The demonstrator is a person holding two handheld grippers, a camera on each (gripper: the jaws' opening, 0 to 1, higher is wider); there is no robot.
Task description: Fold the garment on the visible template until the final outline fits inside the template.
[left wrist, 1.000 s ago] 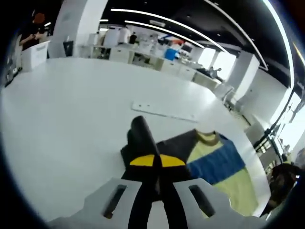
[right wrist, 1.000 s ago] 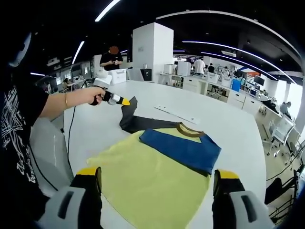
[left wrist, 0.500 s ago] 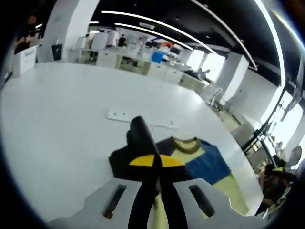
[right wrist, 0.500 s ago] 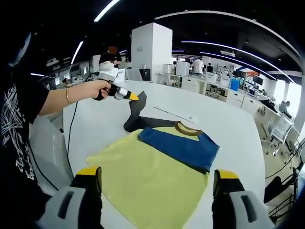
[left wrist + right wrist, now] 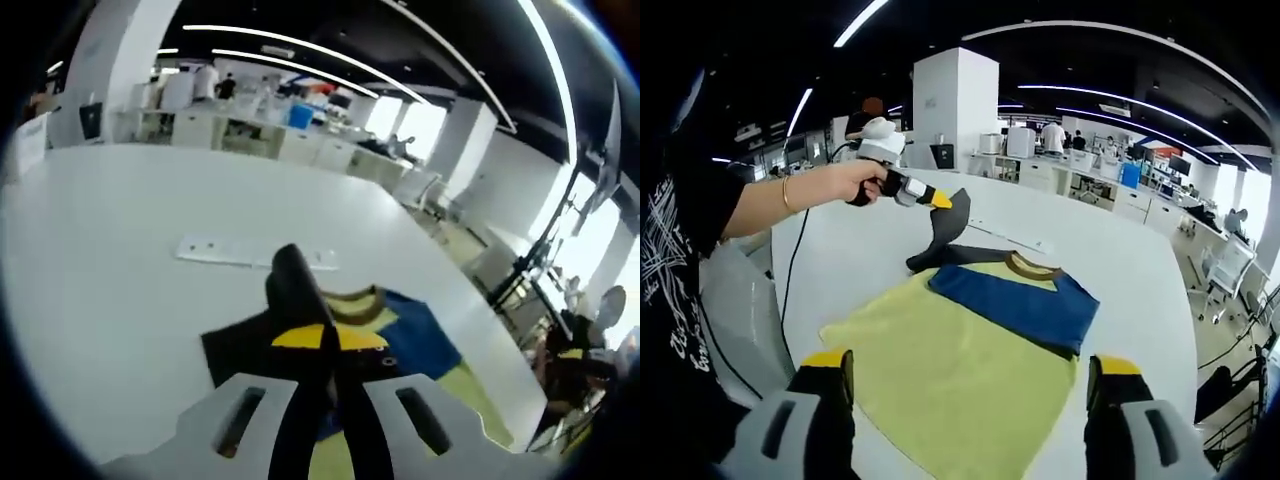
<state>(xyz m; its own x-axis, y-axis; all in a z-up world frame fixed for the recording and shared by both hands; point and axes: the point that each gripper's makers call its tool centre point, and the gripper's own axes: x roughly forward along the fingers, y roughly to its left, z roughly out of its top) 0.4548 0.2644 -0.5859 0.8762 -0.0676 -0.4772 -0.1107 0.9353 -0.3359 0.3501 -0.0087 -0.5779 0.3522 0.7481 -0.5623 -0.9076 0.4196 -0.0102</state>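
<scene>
Yellow T-shirt with a blue band and dark sleeves [image 5: 970,345] lies spread on the round white table [image 5: 1120,270] (its brown collar points away from me). The left gripper [image 5: 940,201] has its jaws pressed together on the dark sleeve [image 5: 943,238], lifted above the tabletop. The right gripper [image 5: 968,385] hovers near the hem, jaws spread wide.

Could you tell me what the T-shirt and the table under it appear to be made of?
T-shirt: soft knit fabric, matte yellow, blue and dark panels; its sleeve drapes limply from the left hand-held gripper. Table: smooth white, faintly glossy surface, probably laminate, though the look leaves that open.
</scene>
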